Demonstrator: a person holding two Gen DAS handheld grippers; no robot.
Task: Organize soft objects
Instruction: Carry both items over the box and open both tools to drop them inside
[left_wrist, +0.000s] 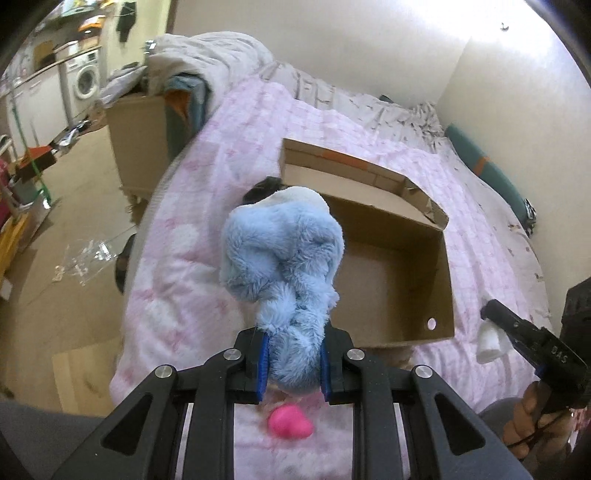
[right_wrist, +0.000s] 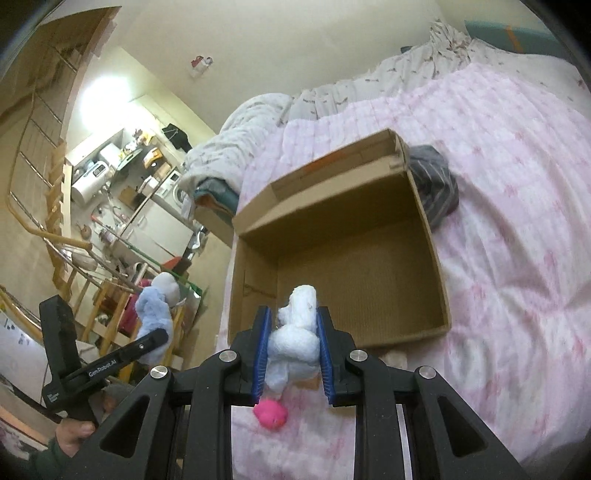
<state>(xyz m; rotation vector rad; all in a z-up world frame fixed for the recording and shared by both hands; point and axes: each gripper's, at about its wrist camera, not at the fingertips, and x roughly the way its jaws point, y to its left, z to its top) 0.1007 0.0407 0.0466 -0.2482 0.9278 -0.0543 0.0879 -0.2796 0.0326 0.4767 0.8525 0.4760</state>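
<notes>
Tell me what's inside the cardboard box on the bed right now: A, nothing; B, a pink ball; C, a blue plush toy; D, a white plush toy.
A: the cardboard box shows only its bare floor, while the blue plush toy is held in the left gripper, the white plush toy in the right gripper, and the pink ball lies on the bedspread outside it.

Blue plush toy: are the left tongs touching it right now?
Touching. The left wrist view shows the left tongs closed on the blue plush toy, both blue pads pressed into its fur.
</notes>
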